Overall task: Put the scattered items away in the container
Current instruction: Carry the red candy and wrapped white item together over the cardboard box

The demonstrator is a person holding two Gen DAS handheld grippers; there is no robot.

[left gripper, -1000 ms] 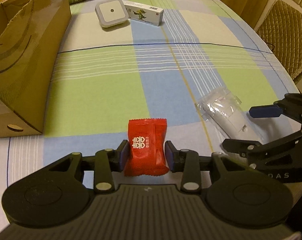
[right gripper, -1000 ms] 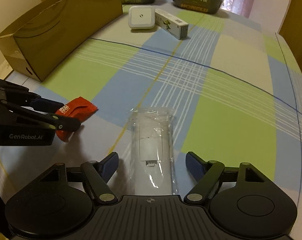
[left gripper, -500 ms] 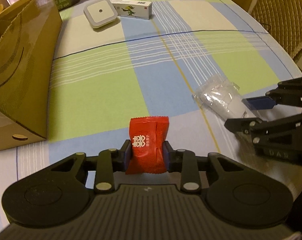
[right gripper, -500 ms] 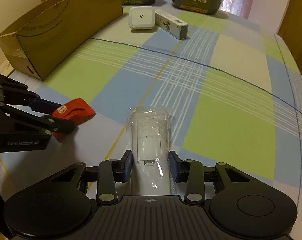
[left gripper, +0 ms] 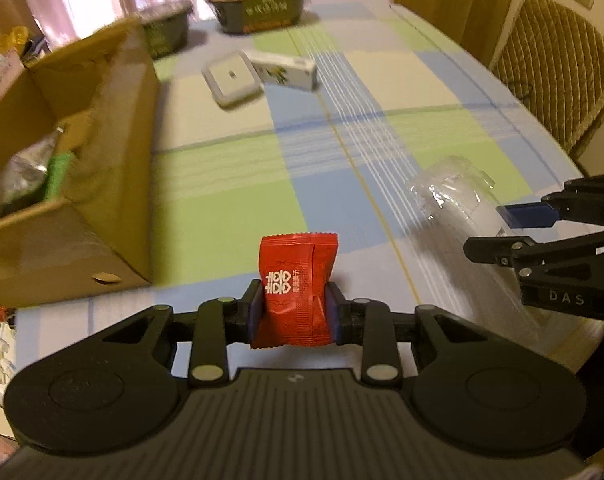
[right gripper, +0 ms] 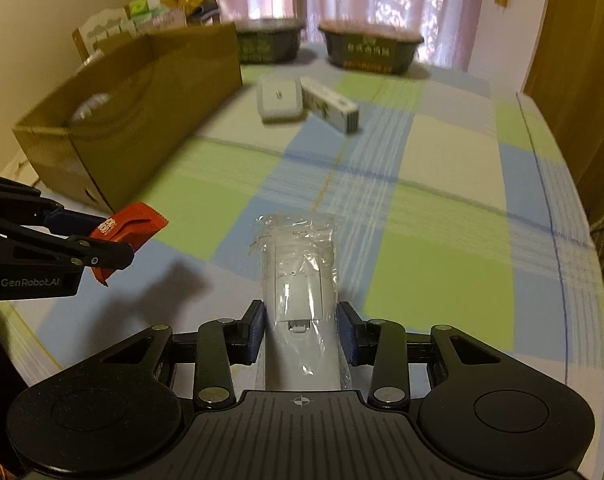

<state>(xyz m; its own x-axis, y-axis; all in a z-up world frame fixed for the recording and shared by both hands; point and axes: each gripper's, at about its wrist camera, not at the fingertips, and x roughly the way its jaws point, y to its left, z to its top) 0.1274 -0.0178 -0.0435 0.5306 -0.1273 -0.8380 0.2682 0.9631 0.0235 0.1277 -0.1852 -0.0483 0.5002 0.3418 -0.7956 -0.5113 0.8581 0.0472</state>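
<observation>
My left gripper (left gripper: 293, 308) is shut on a red candy packet (left gripper: 295, 280) and holds it above the checked tablecloth; in the right wrist view the red candy packet (right gripper: 129, 226) shows at the left in that left gripper (right gripper: 101, 240). My right gripper (right gripper: 300, 330) is shut on a white device in a clear plastic bag (right gripper: 297, 280), lifted off the table; in the left wrist view the bagged device (left gripper: 458, 200) hangs at the right. The open cardboard box (left gripper: 81, 184) stands at the left with several items inside; the right wrist view shows the cardboard box (right gripper: 141, 112) too.
A white square gadget (right gripper: 279, 98) and a small white carton (right gripper: 330, 104) lie mid-table beyond the box. Two dark food tubs (right gripper: 372, 50) stand at the far edge by the curtains. A woven chair (left gripper: 558, 76) is at the right of the table.
Both grippers closed on their items and rose from the table. The view now looks down into the box, which has come nearer on the left.
</observation>
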